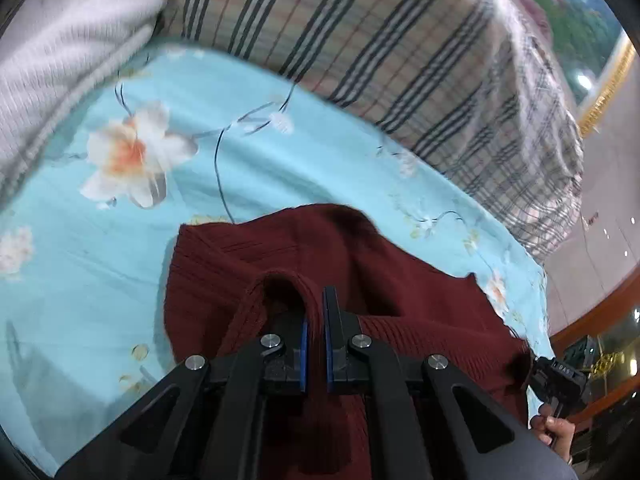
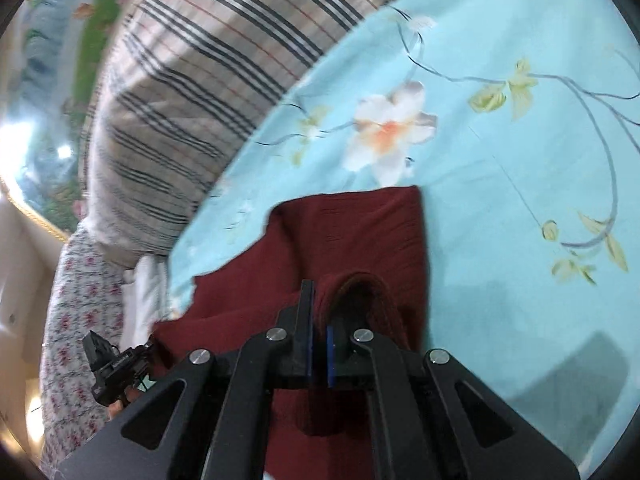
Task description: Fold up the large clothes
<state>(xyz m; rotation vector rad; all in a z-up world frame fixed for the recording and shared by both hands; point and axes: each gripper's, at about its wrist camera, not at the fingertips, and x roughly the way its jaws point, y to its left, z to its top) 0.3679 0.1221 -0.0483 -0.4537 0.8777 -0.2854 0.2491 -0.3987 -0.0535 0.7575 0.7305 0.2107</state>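
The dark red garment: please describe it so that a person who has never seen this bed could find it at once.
Start from the light blue bedsheet printed with white flowers, in front of the striped plaid blanket. On it lies the dark red knitted garment, its ribbed edge clamped by the left gripper and the right gripper. It is the only plain, deep red cloth; the white knit nearby is pale.

Blue floral bedsheet (image 1: 280,152), striped plaid blanket (image 1: 400,60), white knit (image 1: 60,60)

A bed (image 1: 100,248) with a blue flower sheet holds a dark red sweater (image 1: 360,264) at 6 o'clock, a striped blanket (image 1: 360,40) at 12 o'clock.
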